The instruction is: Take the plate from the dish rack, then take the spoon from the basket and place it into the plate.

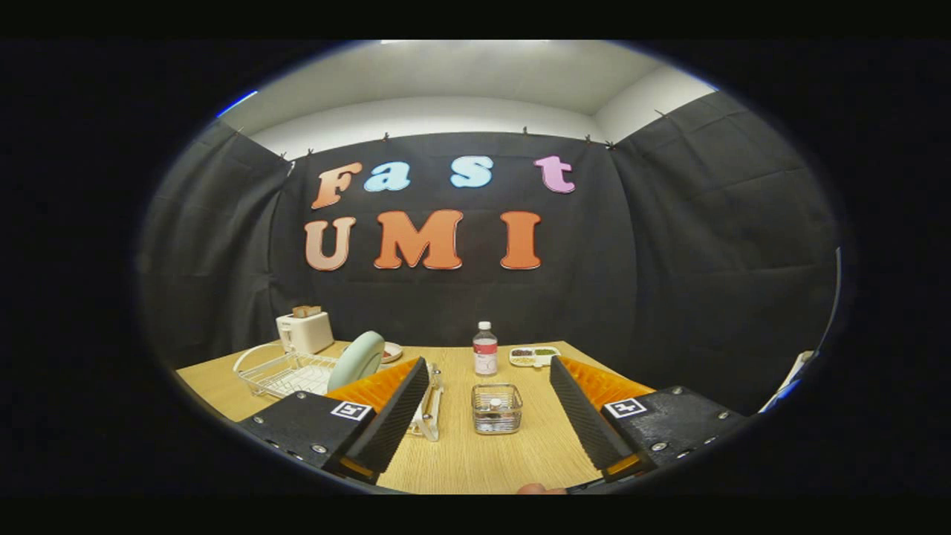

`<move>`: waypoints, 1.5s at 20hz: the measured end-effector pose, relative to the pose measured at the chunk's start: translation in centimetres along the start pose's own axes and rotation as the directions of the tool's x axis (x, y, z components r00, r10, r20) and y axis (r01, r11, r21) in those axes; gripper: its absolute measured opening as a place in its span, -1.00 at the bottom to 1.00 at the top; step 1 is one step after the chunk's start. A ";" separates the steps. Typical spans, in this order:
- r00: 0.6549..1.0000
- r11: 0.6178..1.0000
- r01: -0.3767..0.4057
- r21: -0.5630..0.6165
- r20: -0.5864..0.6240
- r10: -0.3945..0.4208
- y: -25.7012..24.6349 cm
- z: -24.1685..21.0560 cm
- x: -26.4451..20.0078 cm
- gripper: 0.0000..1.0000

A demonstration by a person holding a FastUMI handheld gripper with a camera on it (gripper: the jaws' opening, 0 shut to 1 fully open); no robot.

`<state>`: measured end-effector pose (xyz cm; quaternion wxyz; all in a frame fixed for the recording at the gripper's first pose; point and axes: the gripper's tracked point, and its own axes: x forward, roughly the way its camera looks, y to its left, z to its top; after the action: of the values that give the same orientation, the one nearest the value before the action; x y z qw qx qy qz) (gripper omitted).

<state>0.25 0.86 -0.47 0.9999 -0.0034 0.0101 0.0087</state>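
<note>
Gripper fingers spread, nothing between them but the wire basket mid-tabletop. Plate stands on edge in the dish rack near the left edge.

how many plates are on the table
2. A pale green plate stands on edge in the wire dish rack; a second small plate lies just behind it, partly hidden. The open gripper holds nothing.

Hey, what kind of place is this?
Likely a staged recording booth set up as a kitchen table: black cloth walls, a dish rack holding a plate, a toaster. The gripper is open.
</note>
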 end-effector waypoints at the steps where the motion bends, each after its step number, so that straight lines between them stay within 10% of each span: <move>1: 1.000 1.000 0.000 -0.001 0.000 0.000 0.0 0.0 0.1 0.95; 23: 0.998 0.999 -0.037 -0.002 -0.057 0.037 2.4 -0.9 2.4 0.95; 30: 0.973 0.985 -0.167 0.042 -0.155 0.171 9.1 -0.2 6.6 0.95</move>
<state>6.70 10.05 -0.90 0.9915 0.0113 0.0898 0.0932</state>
